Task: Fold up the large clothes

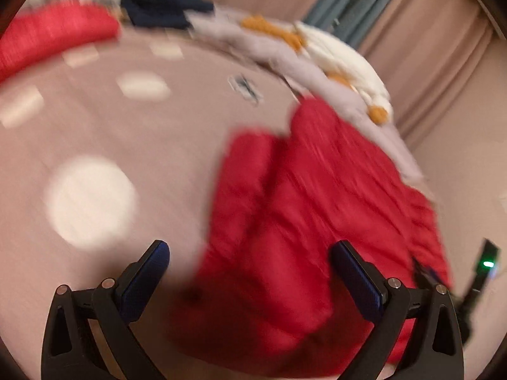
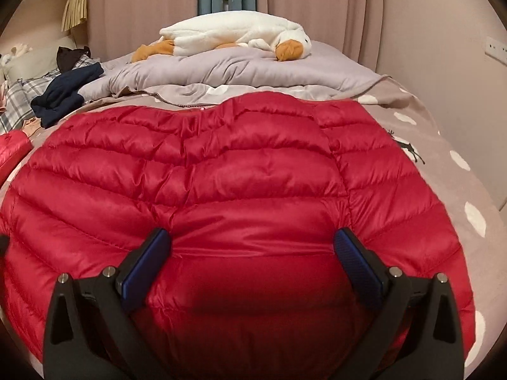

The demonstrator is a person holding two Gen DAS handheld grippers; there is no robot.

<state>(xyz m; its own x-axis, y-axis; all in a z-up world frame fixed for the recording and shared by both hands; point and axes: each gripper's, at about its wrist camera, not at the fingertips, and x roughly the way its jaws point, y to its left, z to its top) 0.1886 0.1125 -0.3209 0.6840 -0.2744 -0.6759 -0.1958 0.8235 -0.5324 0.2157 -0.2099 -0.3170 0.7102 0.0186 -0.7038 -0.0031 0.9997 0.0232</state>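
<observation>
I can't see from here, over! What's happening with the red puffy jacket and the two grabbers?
Left gripper open, empty, view blurred. Right gripper open, over red jacket, not gripping. Jacket spread on bed. Plush goose, navy garment lie beyond it.

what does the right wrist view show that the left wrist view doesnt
Only the right wrist view shows the jacket's quilted stitching sharply, a plaid cloth at far left, and a wall socket.

Only the left wrist view, which is blurred, shows the other gripper's green light beside the jacket.

Both show the red puffer jacket on the dotted bedspread, the plush goose, the navy garment, and an open gripper.
</observation>
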